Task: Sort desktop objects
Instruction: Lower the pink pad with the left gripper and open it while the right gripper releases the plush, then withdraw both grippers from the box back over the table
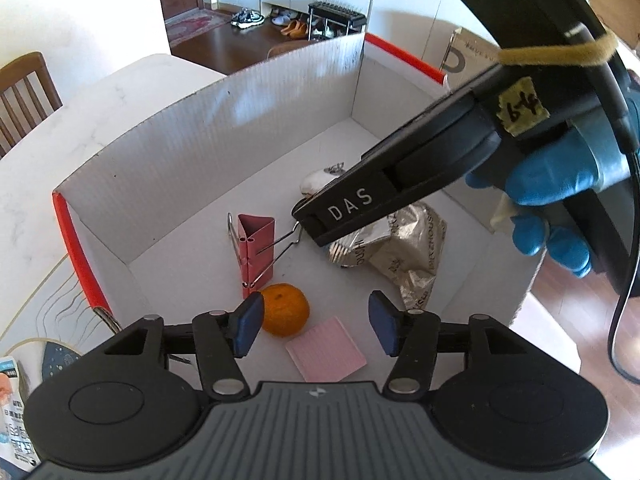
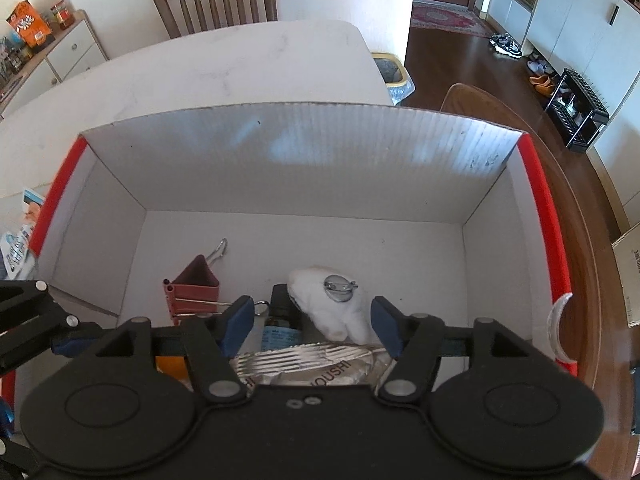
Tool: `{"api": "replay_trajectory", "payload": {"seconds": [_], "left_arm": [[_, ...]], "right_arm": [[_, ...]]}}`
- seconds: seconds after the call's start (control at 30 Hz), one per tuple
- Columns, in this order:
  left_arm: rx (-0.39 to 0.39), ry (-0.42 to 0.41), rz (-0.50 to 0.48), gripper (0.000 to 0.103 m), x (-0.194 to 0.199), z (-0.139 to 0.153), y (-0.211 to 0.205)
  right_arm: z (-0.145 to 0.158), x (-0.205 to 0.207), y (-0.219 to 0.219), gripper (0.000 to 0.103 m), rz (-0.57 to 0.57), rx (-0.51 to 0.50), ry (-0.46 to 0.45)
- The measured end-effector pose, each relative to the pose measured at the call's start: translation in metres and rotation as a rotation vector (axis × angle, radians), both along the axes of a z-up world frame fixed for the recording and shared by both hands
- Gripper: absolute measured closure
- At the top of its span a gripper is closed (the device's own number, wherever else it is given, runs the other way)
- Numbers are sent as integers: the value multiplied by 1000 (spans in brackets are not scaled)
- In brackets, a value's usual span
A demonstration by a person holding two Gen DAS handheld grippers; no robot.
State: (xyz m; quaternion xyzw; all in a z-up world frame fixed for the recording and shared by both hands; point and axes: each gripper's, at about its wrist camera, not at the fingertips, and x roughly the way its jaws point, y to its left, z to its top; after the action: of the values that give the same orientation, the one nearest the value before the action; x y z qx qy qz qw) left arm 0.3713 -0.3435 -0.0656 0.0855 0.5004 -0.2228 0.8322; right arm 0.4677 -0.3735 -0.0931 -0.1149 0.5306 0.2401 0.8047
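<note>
Both grippers (image 1: pixel 316 326) (image 2: pixel 312 326) over white corrugated box (image 1: pixel 208 132), jaws apart, gripping nothing. Inside on box floor: round orange mandarin (image 1: pixel 285 309) just beside left blue pad, near pink sticky-note pad (image 1: pixel 326 354) and red binder clip (image 1: pixel 256 250). Probably light, firm, slightly slippery; best taken across widest middle, gently.

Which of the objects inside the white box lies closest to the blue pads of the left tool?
The orange fruit. It lies beside the pad on the left, while the pink notepad, the red binder clip and the silver packet lie farther off.
</note>
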Motion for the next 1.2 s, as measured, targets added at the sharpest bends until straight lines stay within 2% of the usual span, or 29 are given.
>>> {"api": "replay_trajectory", "payload": {"seconds": [0.13, 0.4, 0.83, 0.93, 1.2], "left_arm": [[-37, -7, -9, 30, -6, 4, 0], [-59, -61, -38, 29, -22, 17, -9], [-108, -106, -1, 28, -44, 32, 1], [-122, -119, 8, 20, -47, 35, 1], [-159, -174, 17, 13, -66, 49, 6]], "right_arm": [[9, -4, -7, 30, -4, 40, -9], [32, -16, -18, 22, 4, 115, -49], [66, -40, -42, 15, -4, 232, -107], [71, -49, -44, 13, -10, 254, -122], [87, -67, -47, 11, -10, 295, -159]]}}
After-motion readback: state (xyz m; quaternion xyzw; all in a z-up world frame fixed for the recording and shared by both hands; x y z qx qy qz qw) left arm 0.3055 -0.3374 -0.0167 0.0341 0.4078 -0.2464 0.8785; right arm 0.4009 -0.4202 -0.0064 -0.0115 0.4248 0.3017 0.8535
